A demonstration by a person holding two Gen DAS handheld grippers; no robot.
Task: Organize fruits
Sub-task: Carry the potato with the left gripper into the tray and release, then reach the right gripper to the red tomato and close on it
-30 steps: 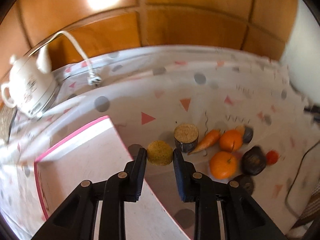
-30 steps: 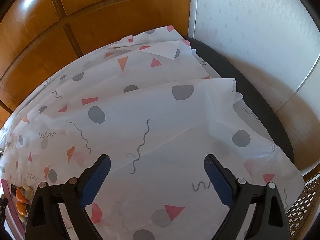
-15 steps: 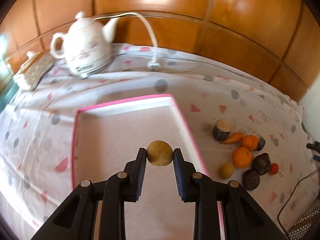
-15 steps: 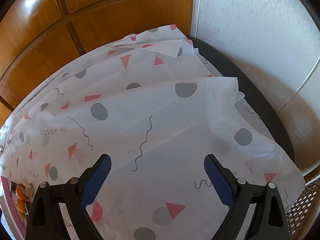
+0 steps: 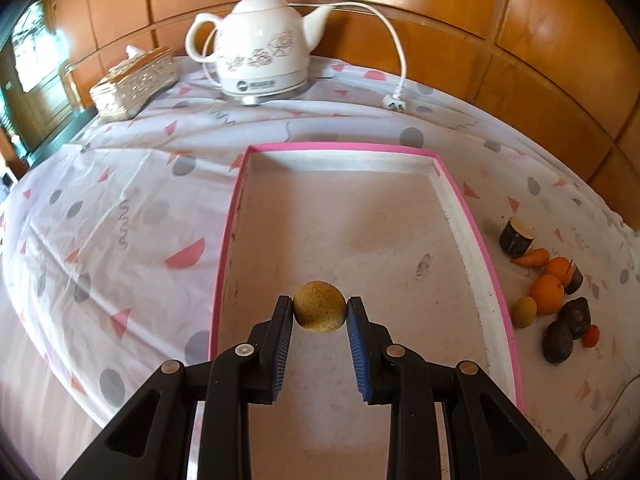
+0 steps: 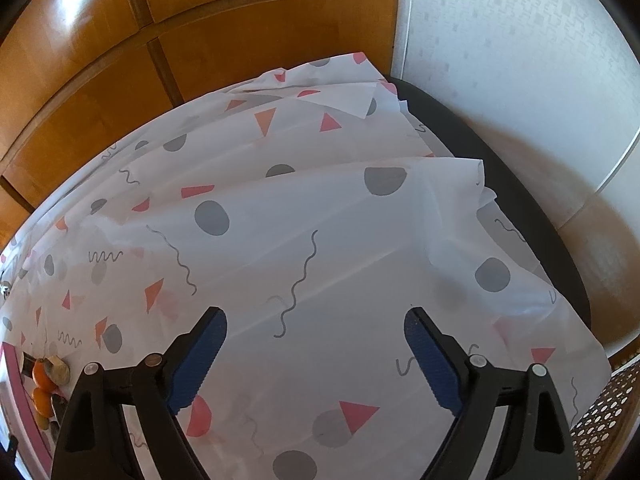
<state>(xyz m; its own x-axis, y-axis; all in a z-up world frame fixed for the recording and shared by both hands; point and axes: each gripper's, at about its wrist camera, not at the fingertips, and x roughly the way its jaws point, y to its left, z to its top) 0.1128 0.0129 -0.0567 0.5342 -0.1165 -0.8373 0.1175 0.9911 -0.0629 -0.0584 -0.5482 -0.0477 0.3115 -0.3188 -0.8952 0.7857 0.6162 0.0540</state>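
Note:
My left gripper is shut on a round yellow-brown fruit and holds it above the near part of a pink-rimmed white tray. To the right of the tray lies a pile of produce: two oranges, a small carrot, a yellow-green fruit, dark lumps and a cut dark piece. My right gripper is open and empty above the patterned tablecloth. The oranges show at the far left of the right wrist view.
A white electric kettle with its cord and plug stands at the back. A woven tissue box sits to its left. Wooden panels line the back wall. The table's dark right edge meets a white wall.
My left gripper has carried the yellow-brown fruit from the pile leftward to over the tray. The right gripper has barely shifted.

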